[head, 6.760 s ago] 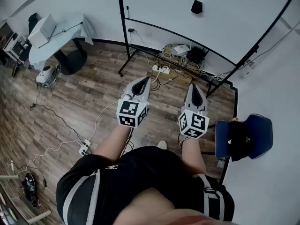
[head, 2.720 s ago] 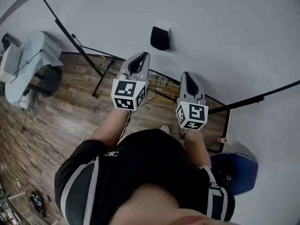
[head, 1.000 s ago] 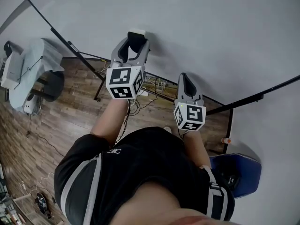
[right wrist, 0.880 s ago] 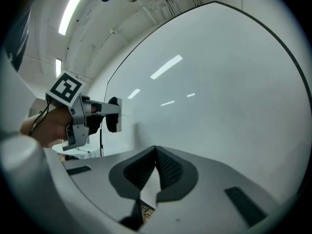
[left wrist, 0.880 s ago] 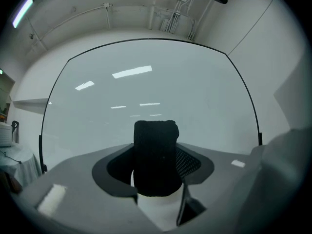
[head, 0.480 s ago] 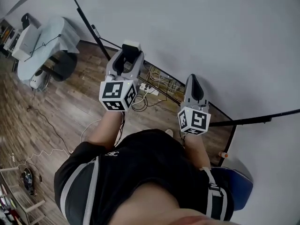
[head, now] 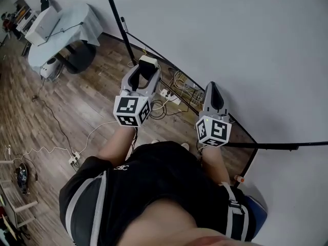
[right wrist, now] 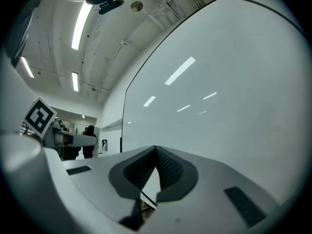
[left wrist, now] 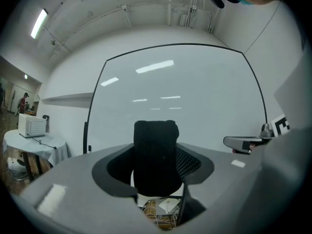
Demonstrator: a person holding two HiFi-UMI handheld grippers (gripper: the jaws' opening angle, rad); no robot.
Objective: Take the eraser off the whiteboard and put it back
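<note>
Okay, eraser (left wrist: 156, 152): black felt block, upright, pinched between the jaws of the left gripper (head: 147, 69). Both pads press its sides and it fills most of the gap. In the head view its pale back (head: 149, 61) sticks out just past the jaw tips. It is off the whiteboard (left wrist: 185, 96) and not touching it. The board stands beyond it, filling the background of the left gripper view, black frame curving over the top.

Left gripper points roughly level toward the board, marker cube (head: 132, 111) at its rear, the person's forearm behind that.

Right gripper (head: 213, 88) is beside it, nearer the board's lower edge, also level. Its jaws are pressed together at the tips with nothing between them, clear in the right gripper view (right wrist: 156, 152). Its own cube (head: 212, 131) faces the head camera.

Under the board: a tangle of cables and a power strip (head: 177, 86) on the wood floor (head: 77, 101). More cable trails across the floor at left.

Far left: round table with a pale cloth (head: 77, 32), a white box-like appliance (head: 41, 24) on it.

Bottom of the head view: the person's black shirt (head: 154, 188), and a bit of a blue chair (head: 258, 209) at lower right.
</note>
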